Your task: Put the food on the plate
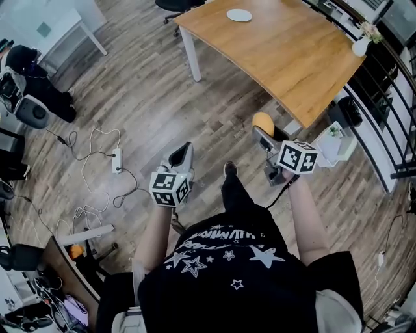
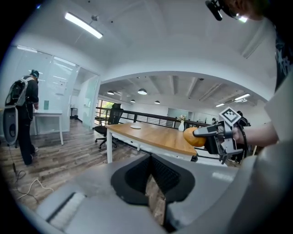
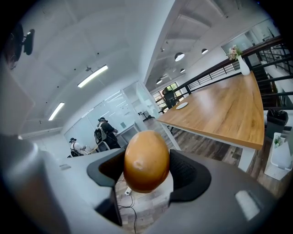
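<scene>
A golden-brown, egg-shaped piece of food [image 3: 145, 157] sits between the jaws of my right gripper [image 3: 146, 168], which is shut on it. From the head view, the food [image 1: 262, 121] and right gripper [image 1: 264, 135] hang over the floor just short of the wooden table [image 1: 286, 58]. A small white plate [image 1: 239, 15] lies at the table's far end, also visible as the plate [image 3: 181, 105] in the right gripper view. My left gripper [image 1: 182, 155] is to the left, over the floor. The left gripper [image 2: 151, 176] holds nothing, its pads meeting at the tips.
A white vase of flowers [image 1: 361, 44] stands on the table's right end, with a railing behind it. A power strip and cables [image 1: 117, 159] lie on the floor at left. A white bin [image 1: 335, 146] sits under the table's corner. A person with a backpack [image 2: 25, 119] stands far left.
</scene>
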Motion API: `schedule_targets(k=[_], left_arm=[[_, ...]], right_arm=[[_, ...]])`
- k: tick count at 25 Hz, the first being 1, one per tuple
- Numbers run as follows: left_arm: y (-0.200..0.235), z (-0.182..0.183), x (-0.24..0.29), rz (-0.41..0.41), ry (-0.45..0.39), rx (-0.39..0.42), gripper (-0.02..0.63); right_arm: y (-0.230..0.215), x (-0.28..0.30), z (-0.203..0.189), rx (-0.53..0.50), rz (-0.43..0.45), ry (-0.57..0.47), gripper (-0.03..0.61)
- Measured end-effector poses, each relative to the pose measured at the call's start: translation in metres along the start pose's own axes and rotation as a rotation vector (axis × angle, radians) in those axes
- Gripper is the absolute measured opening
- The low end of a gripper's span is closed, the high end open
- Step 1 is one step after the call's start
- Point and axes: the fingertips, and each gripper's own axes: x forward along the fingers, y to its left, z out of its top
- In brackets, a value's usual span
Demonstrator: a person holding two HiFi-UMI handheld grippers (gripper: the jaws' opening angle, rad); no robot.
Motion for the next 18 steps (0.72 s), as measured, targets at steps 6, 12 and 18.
schedule_targets(k=[6,12,18], left_arm=[[0.020,0.026,0.060,-0.001,0.009,-0.005,0.002],[0.038,0.047,0.107,0.000,0.023,-0.018,0.002],[0.051,0.075,0.167,-0.003,0.016,-0.022,0.002]], right_arm=[[-0.029,0.050,0.044,0.011,0.010,0.003,0.305],[-0.055,0.086,0.086,0.004,0.010,0.018,0.305],[-0.091,0.124,0.132,0.001,0.009,0.015,0.305]])
